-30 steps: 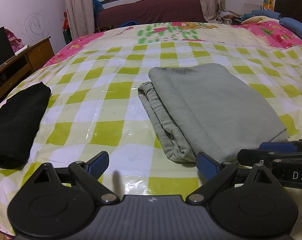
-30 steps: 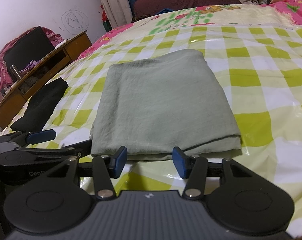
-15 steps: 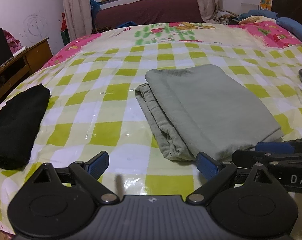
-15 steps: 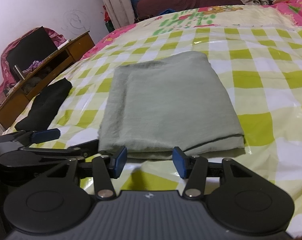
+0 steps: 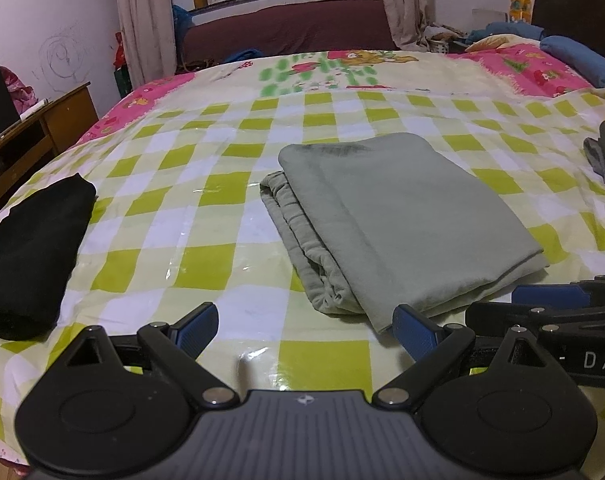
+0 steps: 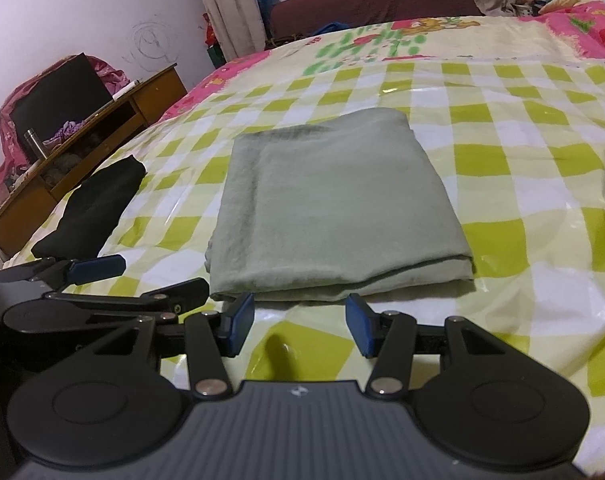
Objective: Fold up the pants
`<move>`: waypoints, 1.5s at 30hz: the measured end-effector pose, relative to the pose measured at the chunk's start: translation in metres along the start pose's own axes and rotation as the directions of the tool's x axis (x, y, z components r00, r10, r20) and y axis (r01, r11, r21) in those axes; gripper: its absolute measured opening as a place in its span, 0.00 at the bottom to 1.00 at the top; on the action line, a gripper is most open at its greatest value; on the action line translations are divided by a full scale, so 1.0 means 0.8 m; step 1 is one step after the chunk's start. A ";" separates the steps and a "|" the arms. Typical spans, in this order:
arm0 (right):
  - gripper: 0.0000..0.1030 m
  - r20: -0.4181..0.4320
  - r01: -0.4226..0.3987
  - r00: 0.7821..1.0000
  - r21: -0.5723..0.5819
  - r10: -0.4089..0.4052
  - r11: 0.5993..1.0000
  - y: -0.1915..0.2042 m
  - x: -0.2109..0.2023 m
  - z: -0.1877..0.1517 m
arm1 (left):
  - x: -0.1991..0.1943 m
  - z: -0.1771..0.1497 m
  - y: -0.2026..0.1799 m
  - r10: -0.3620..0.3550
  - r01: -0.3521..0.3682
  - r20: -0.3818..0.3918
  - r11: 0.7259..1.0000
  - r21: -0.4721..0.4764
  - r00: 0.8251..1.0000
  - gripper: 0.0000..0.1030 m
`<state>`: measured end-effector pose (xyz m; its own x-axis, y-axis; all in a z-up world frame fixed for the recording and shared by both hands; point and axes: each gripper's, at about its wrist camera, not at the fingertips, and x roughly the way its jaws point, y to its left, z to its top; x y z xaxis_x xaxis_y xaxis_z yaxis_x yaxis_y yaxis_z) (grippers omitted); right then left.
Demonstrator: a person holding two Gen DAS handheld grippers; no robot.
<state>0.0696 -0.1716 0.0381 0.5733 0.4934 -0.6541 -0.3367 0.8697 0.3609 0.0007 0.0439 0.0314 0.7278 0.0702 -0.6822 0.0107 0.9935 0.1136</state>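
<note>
Since 1 s ago both grippers have backed off toward the near edge of the bed: the pants sit further up in each view w/ more checked cover showing in front of them. The pants themselves haven't shifted.

Largest first: the bed (image 5: 206, 216), covered w/ a glossy yellow-green checked sheet. On it, roughly centre, the grey-green pants (image 5: 402, 216), folded into a flat rectangular packet. Well to their left, a folded black garment (image 5: 34, 248), apart from them. A wooden cabinet (image 6: 98, 136) stands beside the bed on that side.

Left gripper (image 5: 306, 326): jaws spread wide, holding nothing, hovering just short of the packet's near-left corner. Right gripper (image 6: 298, 322): jaws moderately apart, also empty, lined up w/ the packet's near edge, not touching it.

Judgement: the fold looks done or nearly so; this reads as release/retreat. To finish well, pull straight back and low w/o snagging the near hem, since the slick cover would let the packet slide. If one more fold is wanted, pinch all layers at both near corners, not just the top one.

Pants' look: top layer smooth, right edge crisp. The left side shows bunched, rippled layers (prob. the waistband) peeking out from under the top layer, so that side is less tidy. Thin, soft fabric.
</note>
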 end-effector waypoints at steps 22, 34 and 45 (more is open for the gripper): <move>0.50 -0.015 -0.006 1.000 0.016 0.006 1.000 -0.004 0.004 -0.001 | 0.003 -0.003 0.000 -0.001 0.001 -0.008 1.000 0.001 1.000 1.00; 0.50 -0.018 -0.005 1.000 0.018 0.005 1.000 -0.005 0.005 -0.001 | 0.005 -0.004 0.000 -0.002 0.002 -0.013 1.000 0.002 1.000 1.00; 0.51 -0.024 -0.005 1.000 0.022 0.006 1.000 -0.005 0.009 -0.005 | 0.008 -0.005 0.001 -0.003 0.003 -0.020 1.000 0.003 1.000 1.00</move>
<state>0.0720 -0.1719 0.0292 0.5534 0.4978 -0.6678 -0.3232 0.8673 0.3787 0.0024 0.0454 0.0240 0.7140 0.0690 -0.6967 0.0149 0.9934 0.1137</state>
